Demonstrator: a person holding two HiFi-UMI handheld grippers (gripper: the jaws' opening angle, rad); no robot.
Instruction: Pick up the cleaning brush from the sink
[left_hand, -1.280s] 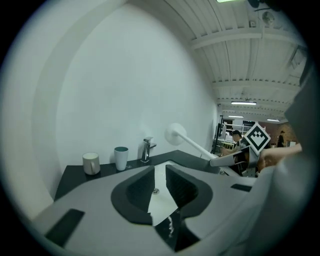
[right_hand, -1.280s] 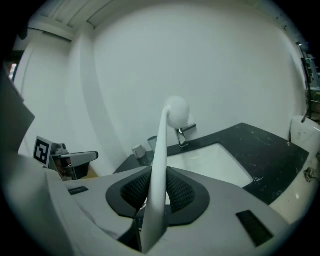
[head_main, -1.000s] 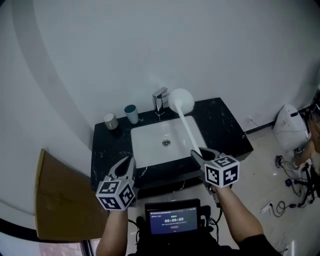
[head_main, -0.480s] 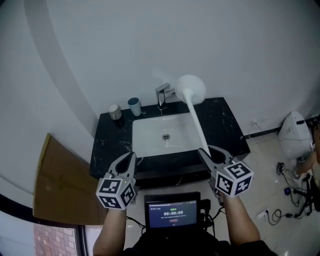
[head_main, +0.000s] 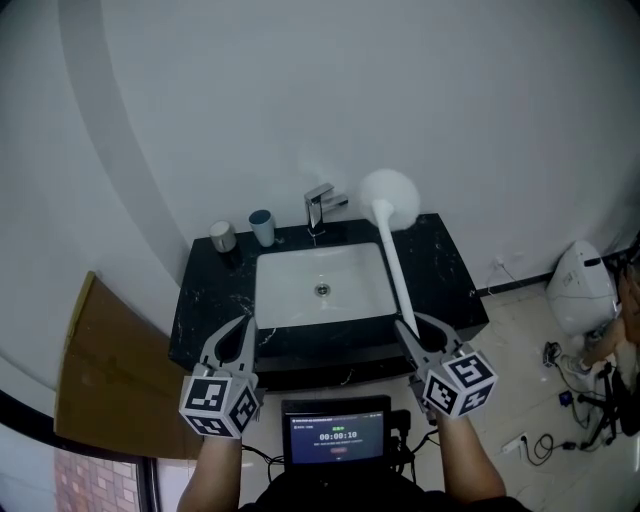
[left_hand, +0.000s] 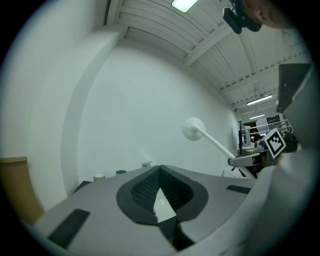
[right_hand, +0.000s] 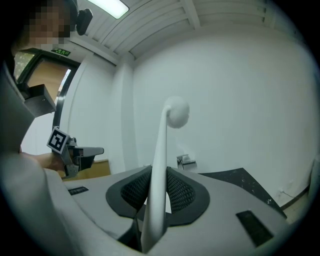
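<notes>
– Two tongs in shot, what's each doing?
– Right tongs clamped on the cleaning brush, gripping the bottom end of its handle, jaws part-way apart w/ the white shaft pinched between the pads. Left tongs closed tight, nothing in them, off the table's front-left corner.
– Brush out of the sink then?
– Yep, clear of it. Handle slants up from the table's front edge over the sink's right rim; round head hangs in the air near the back edge, just right of the tap. Pick-up looks done, imo.
– How'll it handle?
– Prob light: thin stiff plastic shaft, no sag visible. But it's long, and held at the very end the head acts as a lever, so expect sway. Shaft is smooth and round, could twist or slip in the pads, esp. if wet.
– Better hold?
– Farther up the handle, nearer mid-length, pads square across it. Move slow, keep the head off wall and tap.
</notes>
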